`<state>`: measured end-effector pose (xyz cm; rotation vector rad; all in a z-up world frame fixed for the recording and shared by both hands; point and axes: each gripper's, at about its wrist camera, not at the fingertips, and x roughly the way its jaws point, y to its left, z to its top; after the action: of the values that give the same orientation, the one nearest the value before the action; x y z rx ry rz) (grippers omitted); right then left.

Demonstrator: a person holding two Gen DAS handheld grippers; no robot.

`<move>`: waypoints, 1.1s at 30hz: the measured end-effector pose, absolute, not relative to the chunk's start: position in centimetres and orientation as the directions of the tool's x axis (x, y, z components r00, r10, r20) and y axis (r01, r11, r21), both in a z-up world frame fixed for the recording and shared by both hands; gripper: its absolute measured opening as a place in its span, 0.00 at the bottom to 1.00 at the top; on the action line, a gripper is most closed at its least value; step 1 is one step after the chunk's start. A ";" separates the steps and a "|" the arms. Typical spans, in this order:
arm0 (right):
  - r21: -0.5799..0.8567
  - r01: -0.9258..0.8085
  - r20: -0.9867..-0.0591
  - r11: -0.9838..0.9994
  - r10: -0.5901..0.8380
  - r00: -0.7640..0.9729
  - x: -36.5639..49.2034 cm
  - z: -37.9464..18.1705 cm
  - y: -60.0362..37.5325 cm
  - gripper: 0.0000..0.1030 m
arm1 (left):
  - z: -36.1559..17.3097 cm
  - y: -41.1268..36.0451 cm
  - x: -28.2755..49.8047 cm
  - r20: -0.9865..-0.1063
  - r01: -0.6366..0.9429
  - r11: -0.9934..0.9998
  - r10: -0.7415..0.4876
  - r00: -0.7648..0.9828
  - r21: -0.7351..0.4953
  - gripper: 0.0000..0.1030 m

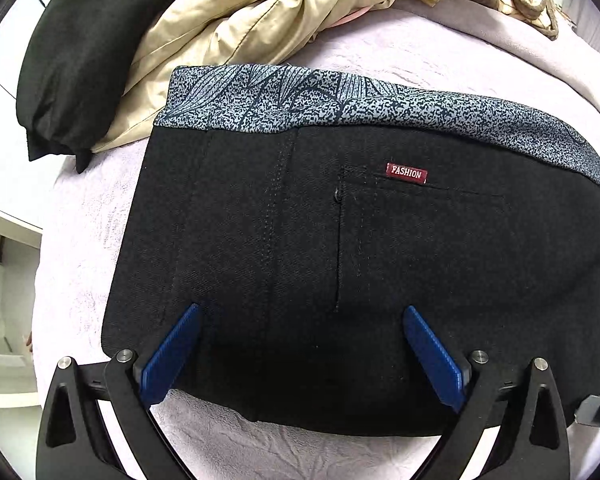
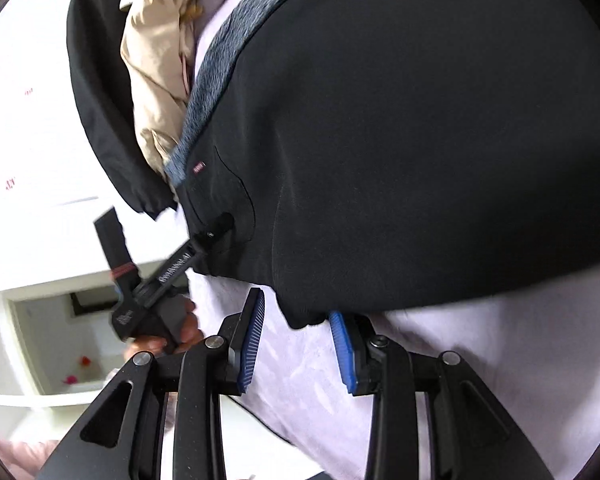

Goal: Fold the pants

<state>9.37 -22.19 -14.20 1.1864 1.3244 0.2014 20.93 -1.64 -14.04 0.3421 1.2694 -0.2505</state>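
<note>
We saw a pair of black twill pants with a speckled blue-grey waistband (image 1: 340, 248) lying on a pale lilac fleece blanket (image 1: 420, 52), already folded into a compact, roughly rectangular bundle. A small red label reading FASHION (image 1: 407, 173) sat above a back pocket. We judged the folding nearly finished: no loose legs showed, though part of the bundle ran out of view, so a last tidy or one more fold might have remained.

In the left wrist view the waistband lay along the far edge, with the bundle's long axis running left to right across the view.

Our left gripper (image 1: 302, 320) hovered over the near edge with its blue pads spread wide apart, holding nothing. Our right gripper (image 2: 296, 308) sat at the bundle's other end, also parted, with a corner of the cloth just beside one pad; we could not tell if they touched.

A crumpled beige garment (image 1: 240, 24) and a black garment (image 1: 72, 68) lay beyond the waistband.
</note>
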 end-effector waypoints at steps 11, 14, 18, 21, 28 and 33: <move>0.691 0.484 -0.698 0.536 0.670 0.253 6.5 -13.8 -20.9 0.07 | -14.4 -1.6 21.4 -0.960 0.372 0.918 0.027 0.280 0.134 0.99; 0.625 0.473 -0.767 0.621 0.600 0.226 5.4 -11.0 -22.4 0.15 | -12.5 -2.2 19.7 -0.957 0.409 0.906 -0.010 0.288 0.113 0.99; 0.542 0.458 -0.839 0.704 0.427 0.337 4.7 -6.5 -26.7 0.26 | -10.8 -6.2 15.7 -0.953 0.523 0.849 -0.097 0.287 0.071 0.99; 0.443 0.478 -0.889 0.759 0.305 0.341 5.4 -5.9 -29.2 0.26 | -11.7 -10.7 13.4 -0.957 0.578 0.815 -0.133 0.259 0.043 0.99; 0.273 0.504 -0.958 0.819 0.182 0.224 3.0 -8.9 -33.1 0.01 | -15.6 -13.2 12.6 -0.972 0.574 0.815 -0.070 0.222 0.072 1.00; 0.286 0.668 -0.955 0.688 0.150 0.254 -1.0 -6.9 -37.8 0.18 | -14.0 -11.6 12.7 -0.972 0.555 0.821 -0.003 0.236 0.133 1.00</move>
<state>-0.98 -37.83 -6.89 0.7783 1.2931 -0.4042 12.72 -11.62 -13.98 0.5119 1.2877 -0.4059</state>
